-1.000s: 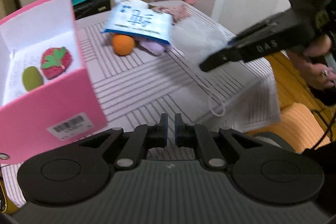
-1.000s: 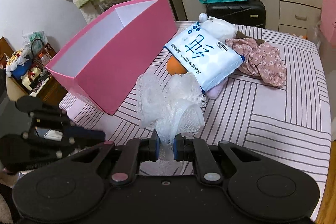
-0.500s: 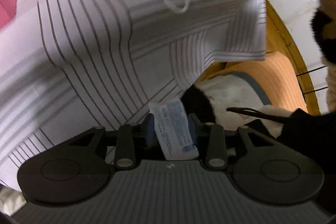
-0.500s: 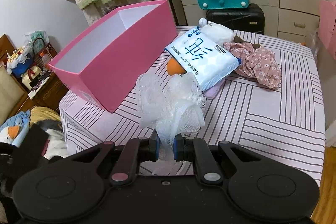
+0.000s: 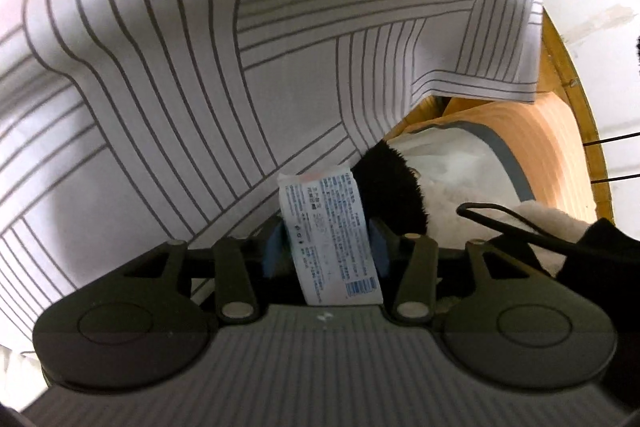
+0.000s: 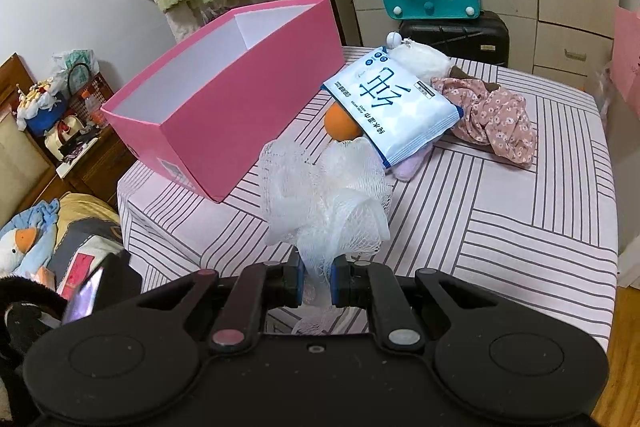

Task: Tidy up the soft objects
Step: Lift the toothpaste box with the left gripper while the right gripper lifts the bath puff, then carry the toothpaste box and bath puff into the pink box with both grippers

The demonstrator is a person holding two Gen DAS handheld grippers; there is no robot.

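The left gripper [image 5: 326, 243] has dipped below the table edge, its jaws just opening around a small white packet [image 5: 328, 235], while the right gripper [image 6: 317, 277] pinches the mesh pouf [image 6: 324, 199] at frame centre, the pink box [image 6: 224, 83] upper left awaiting most items.

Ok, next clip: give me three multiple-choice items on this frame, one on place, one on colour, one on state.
1. The orange ball lies: A in the box; B partly under the blue pack; C on the floor.
2. The box's outside is: A pink; B teal; C black.
3. The right gripper is: A open and empty; B shut on the pack; C shut on the pouf.

1 B: the pack's edge covers the ball's top.
2 A: its outer walls are pink.
3 C: white mesh is pinched between its pads.
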